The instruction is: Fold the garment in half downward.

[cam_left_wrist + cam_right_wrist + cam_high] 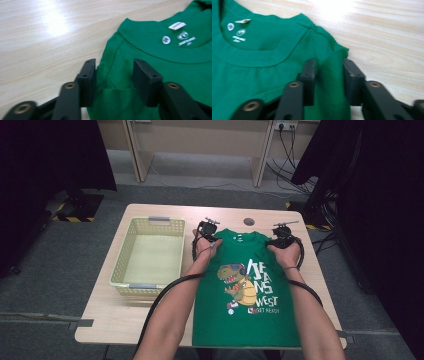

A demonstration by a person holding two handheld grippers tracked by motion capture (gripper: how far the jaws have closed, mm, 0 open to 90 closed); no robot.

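Cloth of the green T-shirt (160,65) bunched between the jaws of the left gripper (113,75) and the right gripper (329,75), pads at the folds though a firm pinch could not be told. Both forearms reached forward to its shoulders on the table (115,315). Its print read "WEST" and "GET READY".

Right gripper (329,75) over green T-shirt (262,75) shoulder at table (387,37) surface; raised fabric fold bunched between black jaws, pads against it. Collar label visible upper left.
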